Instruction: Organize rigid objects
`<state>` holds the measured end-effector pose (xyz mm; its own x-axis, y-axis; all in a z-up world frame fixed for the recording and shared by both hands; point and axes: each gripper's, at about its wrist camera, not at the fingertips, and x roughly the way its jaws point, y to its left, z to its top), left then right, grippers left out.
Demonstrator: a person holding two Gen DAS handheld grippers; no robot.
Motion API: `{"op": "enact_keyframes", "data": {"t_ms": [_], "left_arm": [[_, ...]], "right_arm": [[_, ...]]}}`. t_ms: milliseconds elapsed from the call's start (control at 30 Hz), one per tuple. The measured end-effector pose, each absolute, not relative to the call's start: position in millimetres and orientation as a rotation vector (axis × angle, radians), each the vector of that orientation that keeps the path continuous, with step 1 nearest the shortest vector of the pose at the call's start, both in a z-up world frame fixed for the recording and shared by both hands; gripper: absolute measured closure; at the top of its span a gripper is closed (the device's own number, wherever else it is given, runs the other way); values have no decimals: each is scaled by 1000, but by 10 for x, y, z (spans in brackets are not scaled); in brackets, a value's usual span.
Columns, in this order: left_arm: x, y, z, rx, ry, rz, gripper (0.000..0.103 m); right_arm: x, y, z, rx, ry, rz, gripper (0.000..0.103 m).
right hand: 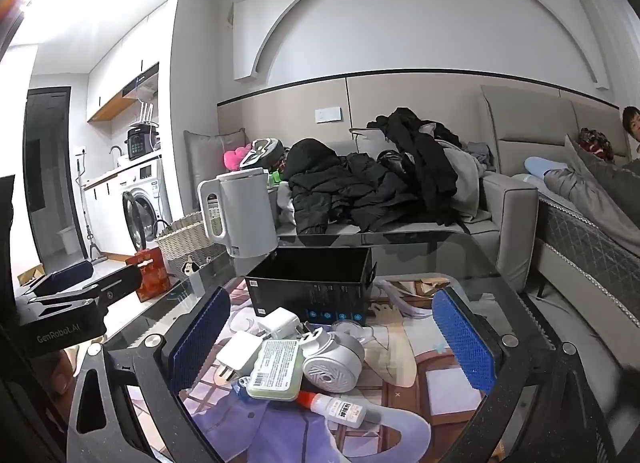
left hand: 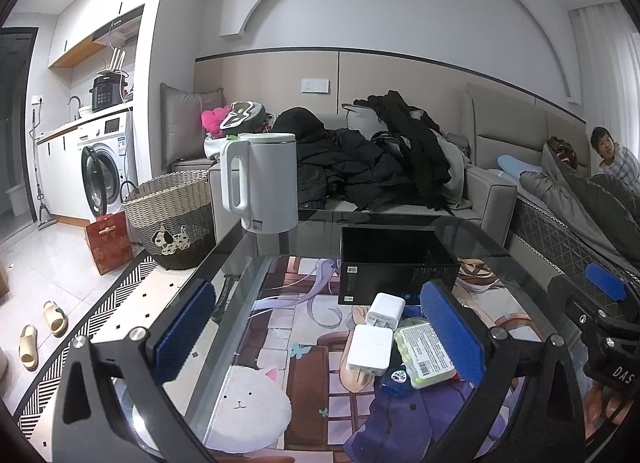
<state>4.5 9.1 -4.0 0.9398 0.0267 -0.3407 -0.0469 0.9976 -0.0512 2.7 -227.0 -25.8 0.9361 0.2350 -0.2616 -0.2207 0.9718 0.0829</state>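
Note:
A cluster of small objects lies on the glass table (left hand: 248, 247): two white plug chargers (left hand: 370, 349) (left hand: 385, 310), a pale green labelled case (left hand: 426, 355) and a blue item (left hand: 394, 379). An open black box (left hand: 396, 267) stands behind them. My left gripper (left hand: 320, 339) is open above the table, its right pad next to the green case. The right wrist view shows the chargers (right hand: 238, 353) (right hand: 280, 323), the green case (right hand: 274, 369), a round white device (right hand: 332, 359) and a glue bottle (right hand: 344, 411) before the box (right hand: 312, 283). My right gripper (right hand: 330, 347) is open over them.
A white kettle (left hand: 266, 179) stands at the table's far left. A sofa piled with dark clothes (left hand: 372, 159) is behind the table. A wicker basket (left hand: 176, 215) and a red bag (left hand: 110, 241) stand on the floor at left. A person (left hand: 608, 151) sits far right.

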Motion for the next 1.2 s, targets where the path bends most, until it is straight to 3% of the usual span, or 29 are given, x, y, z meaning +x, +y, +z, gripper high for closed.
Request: {"op": "enact_keyframes", "data": {"t_ms": [1200], "left_arm": [[131,85,-24,-45,403,19,0]], "right_arm": [[145,-2209,-268,44,335,246,0]]}}
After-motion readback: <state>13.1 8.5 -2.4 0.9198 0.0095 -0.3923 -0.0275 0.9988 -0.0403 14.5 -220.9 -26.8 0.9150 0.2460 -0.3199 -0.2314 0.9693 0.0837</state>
